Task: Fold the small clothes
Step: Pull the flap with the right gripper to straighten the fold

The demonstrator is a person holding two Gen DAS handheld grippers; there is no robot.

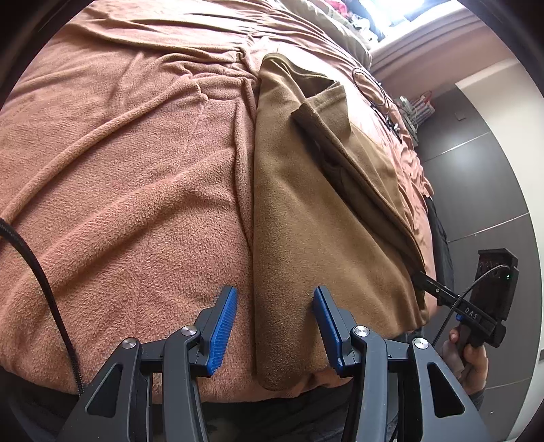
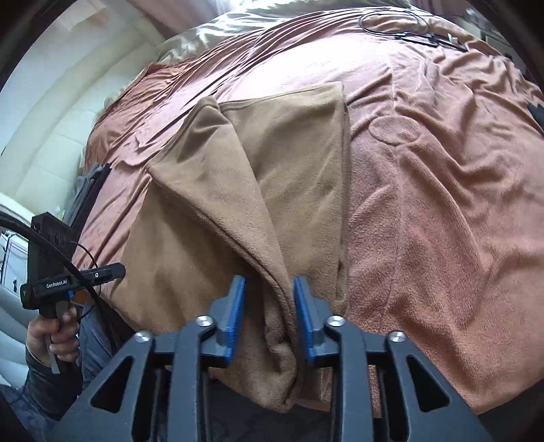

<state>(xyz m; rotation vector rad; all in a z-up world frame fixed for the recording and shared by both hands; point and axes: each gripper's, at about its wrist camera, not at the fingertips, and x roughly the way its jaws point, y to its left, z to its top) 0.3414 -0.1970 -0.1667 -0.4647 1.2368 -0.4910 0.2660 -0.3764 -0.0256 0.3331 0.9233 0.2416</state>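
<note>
A brown fleece garment [image 1: 306,238] lies folded lengthwise on a salmon blanket [image 1: 136,170], with one flap turned over along its right side. My left gripper [image 1: 274,289] is open above the garment's near left edge, and its pads do not press the cloth. My right gripper [image 2: 269,278] is open too. A raised fold of the garment [image 2: 238,190] runs between its blue pads without being pinched. Each gripper also shows in the other view, held by a hand: the right gripper [image 1: 421,278] at the garment's near right corner, the left gripper [image 2: 117,270] by its left edge.
Thin black cables [image 2: 408,30] lie on the far part of the bed. An olive sheet [image 2: 210,27] covers the head end. The bed's near edge runs just below both grippers. A dark floor [image 1: 476,176] and a white wall lie beyond the bed's right side.
</note>
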